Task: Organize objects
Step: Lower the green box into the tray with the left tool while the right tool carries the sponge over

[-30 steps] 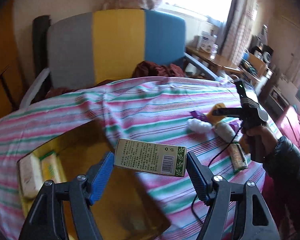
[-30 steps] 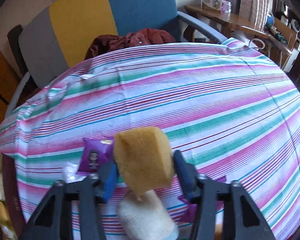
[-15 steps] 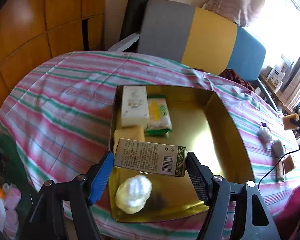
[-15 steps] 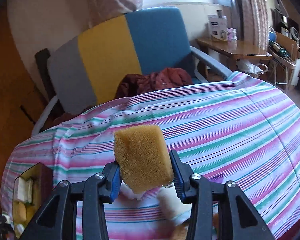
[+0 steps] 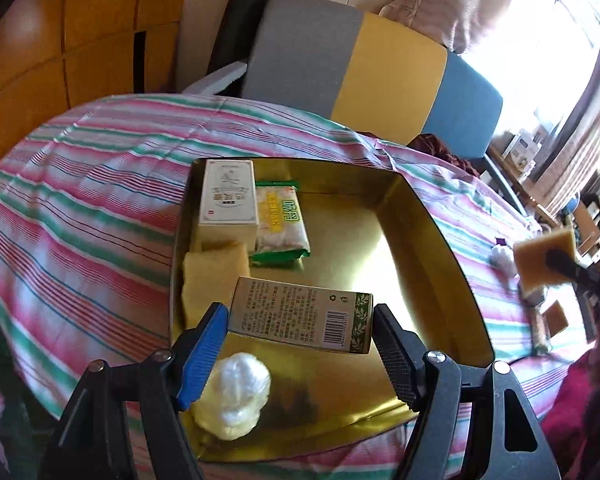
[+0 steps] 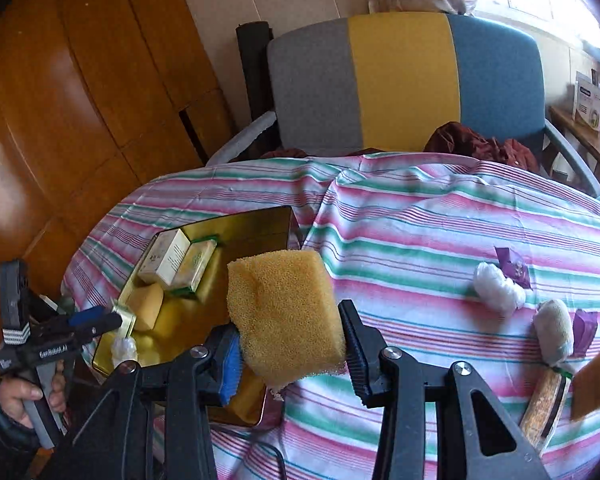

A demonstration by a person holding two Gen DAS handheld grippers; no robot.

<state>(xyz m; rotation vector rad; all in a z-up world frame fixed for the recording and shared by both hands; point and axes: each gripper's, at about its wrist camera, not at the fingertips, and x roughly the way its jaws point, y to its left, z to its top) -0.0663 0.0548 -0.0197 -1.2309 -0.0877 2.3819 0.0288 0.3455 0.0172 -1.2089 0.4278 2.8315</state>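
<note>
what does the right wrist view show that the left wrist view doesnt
Only the right wrist view shows the purple wrappers and the hand gripping the left gripper. Only the left wrist view shows the barcode side of the green box it holds. Both show the gold tray, the white box and the held sponge.

A chair with a grey, yellow and blue upholstered back [image 6: 404, 80] stands behind the far edge of the table, whose pink, green and white striped tablecloth [image 6: 440, 216] hangs over that edge. A dark red crumpled garment [image 6: 480, 146] lies on its seat. Orange-brown wooden wall panels [image 6: 60, 100] fill the left side.
</note>
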